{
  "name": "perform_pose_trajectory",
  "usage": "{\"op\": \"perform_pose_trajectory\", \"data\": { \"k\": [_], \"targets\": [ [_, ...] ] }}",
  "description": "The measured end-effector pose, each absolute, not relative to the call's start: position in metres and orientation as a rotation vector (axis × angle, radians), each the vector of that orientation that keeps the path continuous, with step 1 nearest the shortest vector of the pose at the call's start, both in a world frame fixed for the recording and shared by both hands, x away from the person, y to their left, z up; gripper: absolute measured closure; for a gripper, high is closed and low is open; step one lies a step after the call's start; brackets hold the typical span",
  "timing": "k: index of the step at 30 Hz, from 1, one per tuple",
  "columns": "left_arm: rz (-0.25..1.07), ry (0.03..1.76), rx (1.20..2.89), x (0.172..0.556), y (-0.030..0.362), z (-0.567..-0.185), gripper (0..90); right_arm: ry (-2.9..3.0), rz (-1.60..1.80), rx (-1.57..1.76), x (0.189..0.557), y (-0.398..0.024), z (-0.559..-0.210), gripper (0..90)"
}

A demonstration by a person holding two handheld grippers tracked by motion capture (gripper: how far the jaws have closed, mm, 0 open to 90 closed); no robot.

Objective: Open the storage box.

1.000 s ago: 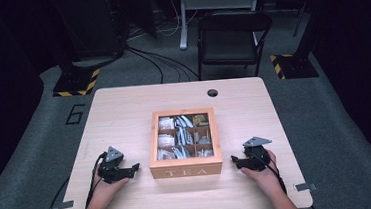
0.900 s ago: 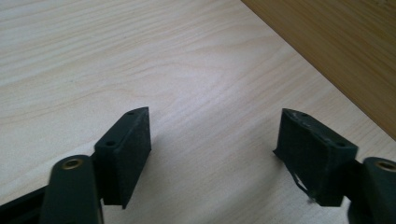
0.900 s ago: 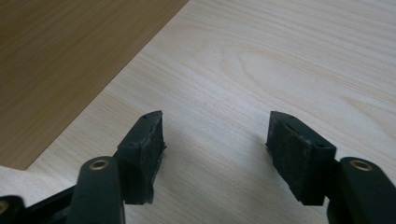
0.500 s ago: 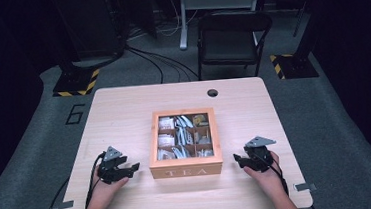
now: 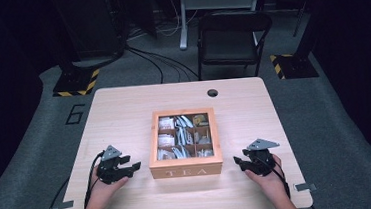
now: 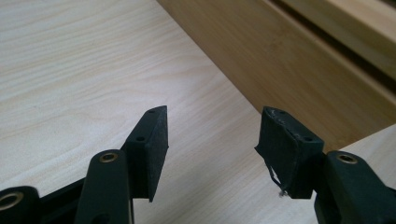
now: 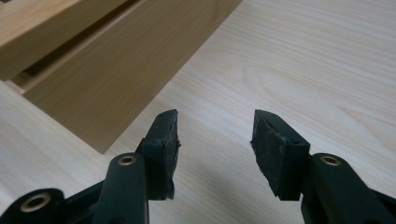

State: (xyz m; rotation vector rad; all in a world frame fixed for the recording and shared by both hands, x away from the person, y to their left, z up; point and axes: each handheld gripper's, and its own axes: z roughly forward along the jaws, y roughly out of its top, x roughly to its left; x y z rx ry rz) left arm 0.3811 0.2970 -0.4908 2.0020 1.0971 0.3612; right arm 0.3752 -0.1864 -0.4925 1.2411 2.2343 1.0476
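A wooden tea box (image 5: 184, 143) with a glass lid and "TEA" on its front stands mid-table, holding tea bags in several compartments. My left gripper (image 5: 134, 166) hovers just left of the box's front corner, pointing toward it. Its jaws have just been closing and stand partly open with nothing between them (image 6: 212, 135); the box's side (image 6: 299, 60) lies ahead. My right gripper (image 5: 238, 160) sits just right of the box's front corner. Its jaws have also been closing, still apart and empty (image 7: 215, 135), with the box wall (image 7: 116, 70) ahead to the left.
The light wooden table (image 5: 124, 114) has a round cable hole (image 5: 212, 93) at the back. A black chair (image 5: 233, 35) stands behind the table. Cables trail from both grippers over the front edge.
Both grippers have lifted slightly off the table and their jaws have narrowed. The tea box has not moved.
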Motion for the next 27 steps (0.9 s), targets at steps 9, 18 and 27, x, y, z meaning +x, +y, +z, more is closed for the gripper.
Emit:
{"op": "perform_pose_trajectory", "data": {
  "k": [9, 18, 27],
  "targets": [
    [0.341, 1.089, 1.999, 0.376, 0.291, -0.484, 43.0, 2.270, 1.077, 1.196, 0.369, -0.178, -0.485, 50.3],
    [0.319, 1.046, 1.991, 0.371, 0.288, -0.474, 40.6, 2.313, 1.141, 1.124, 0.361, -0.171, -0.476, 50.1],
    [0.324, 1.012, 2.011, 0.367, 0.285, -0.468, 41.4, 2.348, 1.192, 1.046, 0.354, -0.162, -0.468, 49.1]
  ]
}}
